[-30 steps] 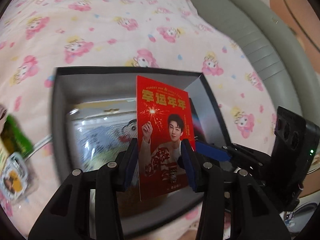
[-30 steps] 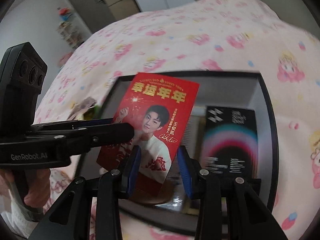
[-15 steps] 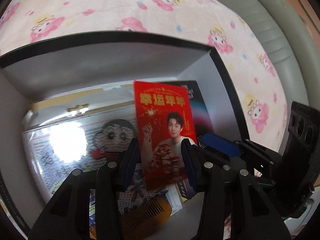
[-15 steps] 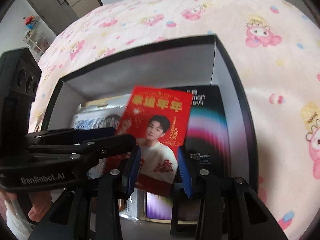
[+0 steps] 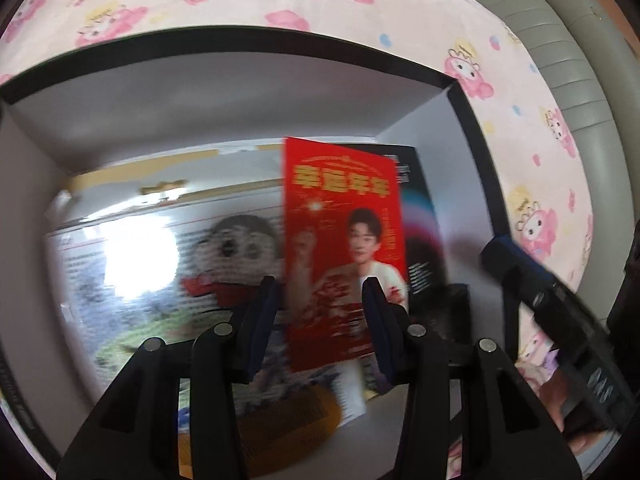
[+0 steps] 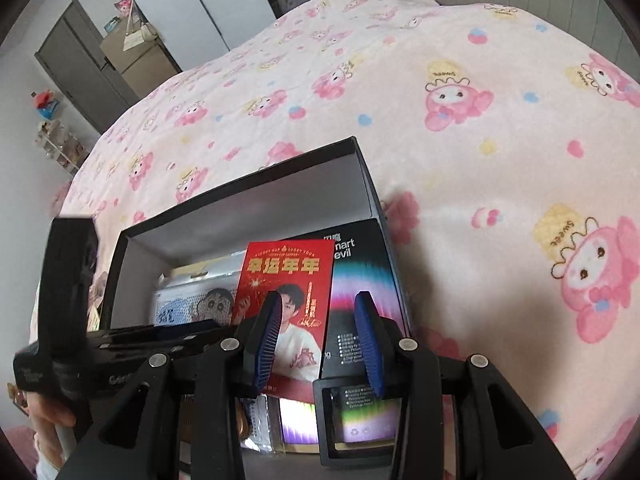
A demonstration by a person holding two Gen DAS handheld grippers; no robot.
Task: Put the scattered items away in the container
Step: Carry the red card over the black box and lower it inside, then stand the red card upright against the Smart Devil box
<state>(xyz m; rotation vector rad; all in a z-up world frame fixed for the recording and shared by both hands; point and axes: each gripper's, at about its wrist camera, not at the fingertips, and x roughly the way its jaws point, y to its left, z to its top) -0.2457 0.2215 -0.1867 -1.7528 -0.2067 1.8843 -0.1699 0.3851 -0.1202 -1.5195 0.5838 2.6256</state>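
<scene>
Down into the box (image 5: pixel 248 80) the left gripper (image 5: pixel 320 312) has sunk over the last second, carrying the red card (image 5: pixel 344 248) with it, while the right gripper (image 6: pixel 316 340) has swung off to one side. Between the left fingers the card stands upright, its lower part in the gap; the pads sit close at both edges, but blur hides whether they press, and the jaws are easing apart. The right fingers stand part-open on nothing, the card just behind them. Beyond the card lie a glossy cartoon packet (image 5: pixel 168 264) to the left fingers' left and a dark box (image 6: pixel 360 280) to their right; a comb (image 5: pixel 288 420) rests below. Thin, light and slick, that card looks easily bent; its edges seem the best hold.
</scene>
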